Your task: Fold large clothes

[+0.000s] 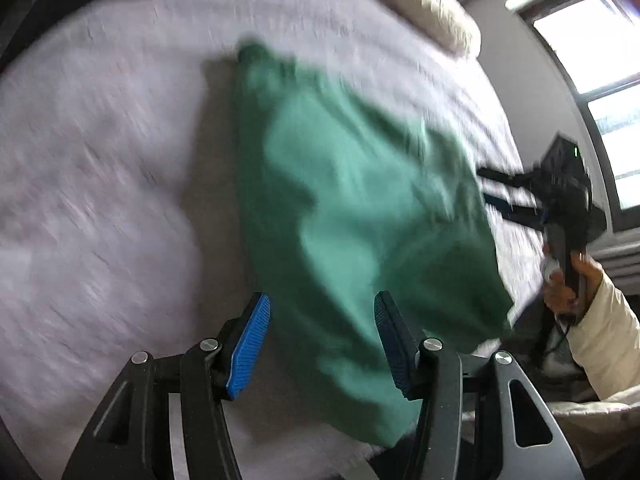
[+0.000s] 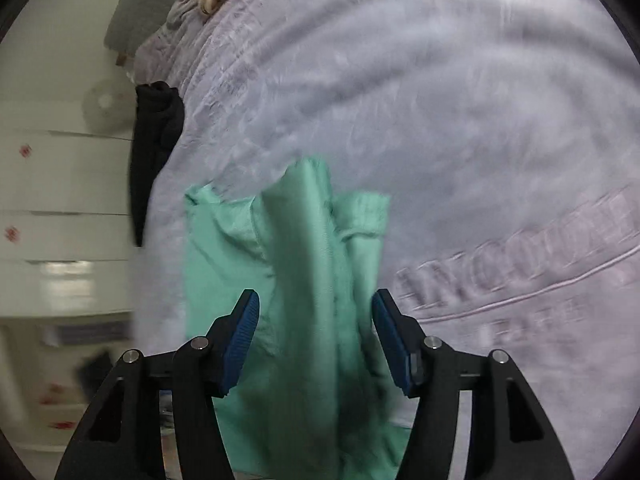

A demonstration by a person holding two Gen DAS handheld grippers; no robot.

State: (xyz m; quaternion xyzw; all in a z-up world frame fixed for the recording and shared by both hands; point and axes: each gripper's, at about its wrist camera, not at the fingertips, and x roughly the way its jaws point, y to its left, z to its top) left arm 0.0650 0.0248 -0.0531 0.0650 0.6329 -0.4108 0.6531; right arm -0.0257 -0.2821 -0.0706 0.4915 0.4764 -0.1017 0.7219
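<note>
A green garment [image 1: 360, 208] lies bunched on a bed with a pale lilac cover [image 1: 100, 168]. My left gripper [image 1: 322, 340] is open above its near end, jaws wide apart, holding nothing. In the right wrist view the same garment [image 2: 304, 272] lies crumpled with a raised fold in the middle. My right gripper [image 2: 316, 336] is open over it, jaws on either side of the fold, not touching. The right gripper also shows in the left wrist view [image 1: 560, 196] at the garment's right side, held by a hand. Both views are motion-blurred.
A cream pillow [image 1: 432, 8] lies at the head of the bed. A black garment [image 2: 156, 144] hangs over the bed's left edge. White drawers [image 2: 60, 200] stand beside the bed. A window [image 1: 600, 80] is at the right.
</note>
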